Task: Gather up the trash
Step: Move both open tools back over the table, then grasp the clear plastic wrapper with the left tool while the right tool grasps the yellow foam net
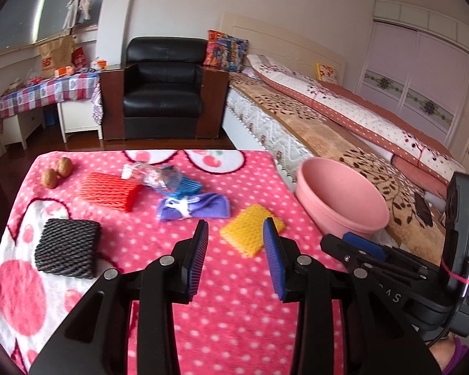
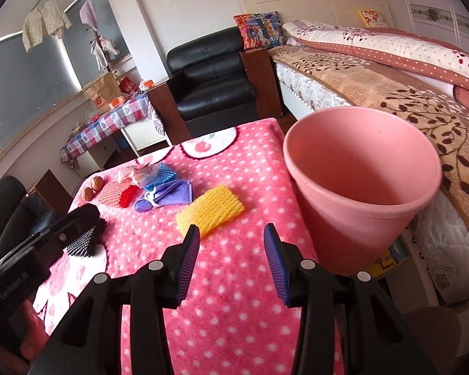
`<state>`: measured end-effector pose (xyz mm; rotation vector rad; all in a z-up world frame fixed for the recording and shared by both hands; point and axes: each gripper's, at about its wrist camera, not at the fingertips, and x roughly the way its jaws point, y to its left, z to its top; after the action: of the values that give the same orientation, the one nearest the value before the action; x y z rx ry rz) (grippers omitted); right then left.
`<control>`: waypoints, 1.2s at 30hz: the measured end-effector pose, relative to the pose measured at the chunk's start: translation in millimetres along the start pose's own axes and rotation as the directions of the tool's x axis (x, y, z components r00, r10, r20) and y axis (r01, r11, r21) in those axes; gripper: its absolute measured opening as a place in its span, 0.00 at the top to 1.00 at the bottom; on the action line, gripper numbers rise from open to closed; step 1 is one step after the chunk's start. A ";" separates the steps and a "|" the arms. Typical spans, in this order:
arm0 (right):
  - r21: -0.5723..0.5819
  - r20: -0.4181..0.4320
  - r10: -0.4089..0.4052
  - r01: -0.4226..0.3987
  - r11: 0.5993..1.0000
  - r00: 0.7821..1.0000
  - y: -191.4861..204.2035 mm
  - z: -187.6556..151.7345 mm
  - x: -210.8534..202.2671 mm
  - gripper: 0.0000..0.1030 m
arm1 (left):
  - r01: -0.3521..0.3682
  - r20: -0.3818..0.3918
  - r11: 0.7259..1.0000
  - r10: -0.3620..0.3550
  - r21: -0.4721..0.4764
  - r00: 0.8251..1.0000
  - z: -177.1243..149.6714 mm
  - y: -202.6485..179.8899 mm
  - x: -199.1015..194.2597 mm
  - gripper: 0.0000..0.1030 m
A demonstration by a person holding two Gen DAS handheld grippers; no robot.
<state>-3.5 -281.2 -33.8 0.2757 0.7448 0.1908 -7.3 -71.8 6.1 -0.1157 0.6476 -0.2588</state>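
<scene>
On the pink dotted blanket (image 1: 228,312) lie a yellow foam net (image 1: 250,229) (image 2: 210,211), a black foam net (image 1: 67,247), a red foam net (image 1: 109,191) (image 2: 118,194), a purple cloth (image 1: 193,206) (image 2: 164,199), and a crumpled plastic wrapper (image 1: 153,175) on a blue foam net (image 1: 187,185) (image 2: 158,175). A pink bin (image 1: 340,200) (image 2: 362,193) stands at the blanket's right edge. My left gripper (image 1: 236,228) is open and empty, just short of the yellow net. My right gripper (image 2: 231,234) is open and empty, between the yellow net and the bin.
Two walnuts (image 1: 56,173) (image 2: 92,188) sit at the blanket's far left corner. A bed (image 1: 344,118) runs along the right. A black armchair (image 1: 162,90) and a checked-cloth table (image 1: 47,93) stand behind. The right gripper's body (image 1: 390,265) shows at the left view's right.
</scene>
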 end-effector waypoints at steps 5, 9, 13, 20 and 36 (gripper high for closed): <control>0.028 -0.067 0.059 -0.058 0.998 0.996 7.4 2.8 23.0 0.59 | -0.038 0.021 0.997 0.040 -0.063 0.999 12.1 26.3 -2.2 0.64; 0.040 -0.113 0.079 -0.075 0.996 0.990 14.3 1.1 42.4 0.59 | -0.054 0.010 0.989 0.055 -0.136 0.998 26.4 48.3 6.9 0.64; 0.047 -0.129 0.082 -0.077 0.996 0.988 20.4 4.5 58.3 0.59 | -0.051 -0.030 0.968 0.045 -0.246 0.999 41.1 67.5 28.6 0.64; 0.024 -0.126 0.068 -0.066 0.998 0.990 25.7 6.2 73.8 0.59 | -0.100 -0.137 0.875 0.040 -0.473 0.990 60.9 101.1 84.5 0.64; 0.173 -0.164 0.166 -0.137 0.975 0.972 2.0 4.2 88.4 0.59 | -0.180 -0.237 0.772 0.038 -0.610 0.971 55.0 121.1 141.1 0.65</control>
<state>62.9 -256.4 -86.8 0.4746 0.9189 0.3041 158.9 7.4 -54.9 -0.7067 0.9362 0.0758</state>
